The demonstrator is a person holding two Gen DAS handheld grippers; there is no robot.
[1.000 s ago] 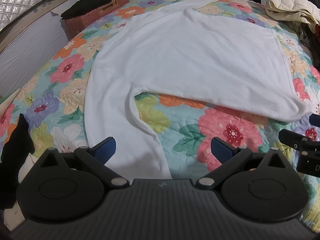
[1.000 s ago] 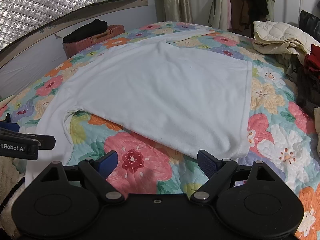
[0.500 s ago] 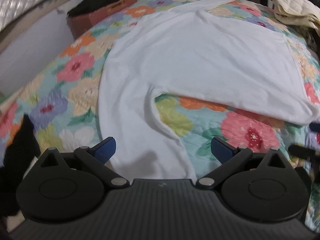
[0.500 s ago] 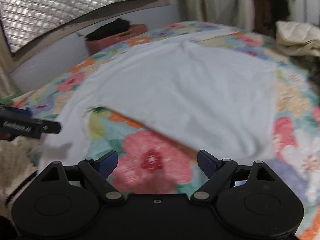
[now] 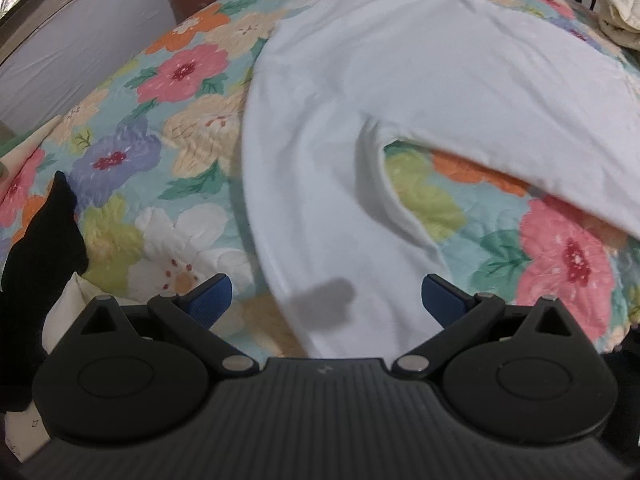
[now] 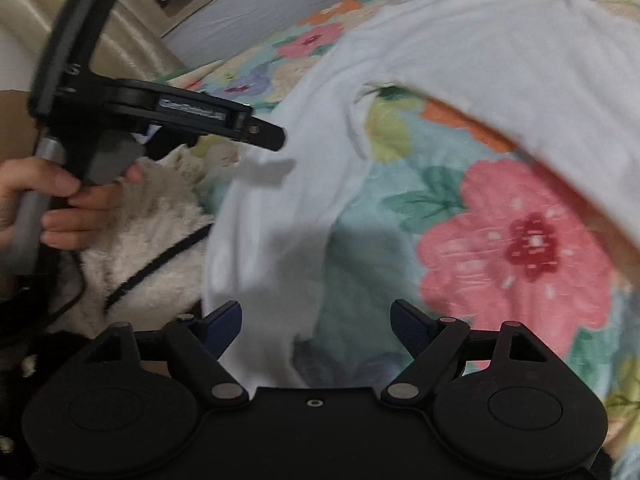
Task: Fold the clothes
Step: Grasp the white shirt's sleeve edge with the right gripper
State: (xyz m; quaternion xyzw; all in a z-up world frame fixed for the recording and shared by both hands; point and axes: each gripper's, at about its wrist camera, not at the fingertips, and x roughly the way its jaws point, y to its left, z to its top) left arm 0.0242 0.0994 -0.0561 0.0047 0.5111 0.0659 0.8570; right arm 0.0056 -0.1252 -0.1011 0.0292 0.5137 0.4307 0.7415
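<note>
We see a white long-sleeved top (image 5: 420,92) spread flat on a flowered quilt (image 5: 172,120). In the left wrist view its body fills the upper right of the frame, and one sleeve (image 5: 320,240) runs down the centre toward the bottom edge, curving away from the body so that a patch of quilt shows between them.

Our left gripper (image 5: 326,296) sits at the bottom centre of that view, its jaws spread wide with the blue pads (image 5: 210,298) well apart. The sleeve end lies in the gap between them, but we cannot tell whether the pads touch the cloth; nothing is clamped. A small dark shadow falls on the sleeve between the pads. A black garment (image 5: 40,240) lies at the left edge, and a cream quilted cover (image 5: 618,12) sits at the upper right.

In the right wrist view, which is blurred, our right gripper (image 6: 316,320) occupies the bottom centre, jaws likewise wide apart and holding nothing. The sleeve (image 6: 276,220) end lies just ahead of and between them, left of centre. At the left of the frame a hand (image 6: 48,204) grips the handle of the left gripper (image 6: 276,138), whose black finger reaches over the sleeve's edge. Beneath that hand lies a fluffy white cloth (image 6: 148,240) with a dark trim.
</note>
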